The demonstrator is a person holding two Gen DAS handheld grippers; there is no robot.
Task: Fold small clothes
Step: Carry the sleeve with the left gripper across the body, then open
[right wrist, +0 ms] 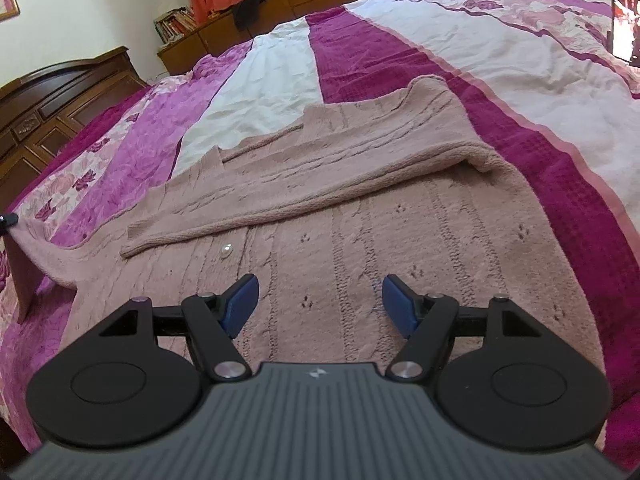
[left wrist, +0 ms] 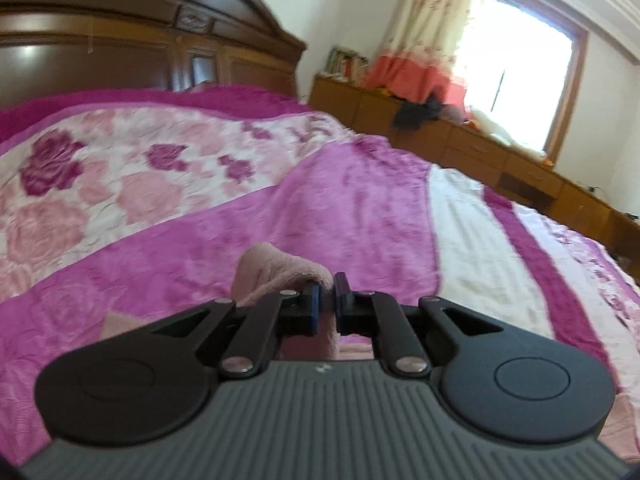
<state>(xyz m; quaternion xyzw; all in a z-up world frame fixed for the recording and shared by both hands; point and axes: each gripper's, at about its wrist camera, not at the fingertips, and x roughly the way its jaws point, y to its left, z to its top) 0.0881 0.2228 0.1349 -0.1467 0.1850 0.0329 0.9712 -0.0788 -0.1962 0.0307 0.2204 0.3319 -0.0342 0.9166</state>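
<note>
- The bed (right wrist: 460,36) carries a magenta, pink and white floral bedspread; a dark carved wooden headboard (left wrist: 120,40) stands at its head.
- Past the far side runs a row of low wooden cabinets (left wrist: 472,140) under a bright window (left wrist: 524,60) with a cream and coral curtain (left wrist: 424,32); books (right wrist: 176,20) stand on the cabinet end.
- A dusty-pink knitted cardigan (right wrist: 360,248) lies spread flat on the bedspread, cable ribs and small eyelets showing, one pearly button (right wrist: 226,249) near its middle.
- One sleeve (right wrist: 304,188) is folded across the body, running slantwise from upper right down to lower left.
- The ribs of the body run away from the right gripper (right wrist: 318,304), which hovers just over the knit with jaws spread wide, nothing between them.
- The left gripper (left wrist: 327,304) is pinched narrow on a bunched fold of the cardigan at its left edge, lifting it off the bedspread.
</note>
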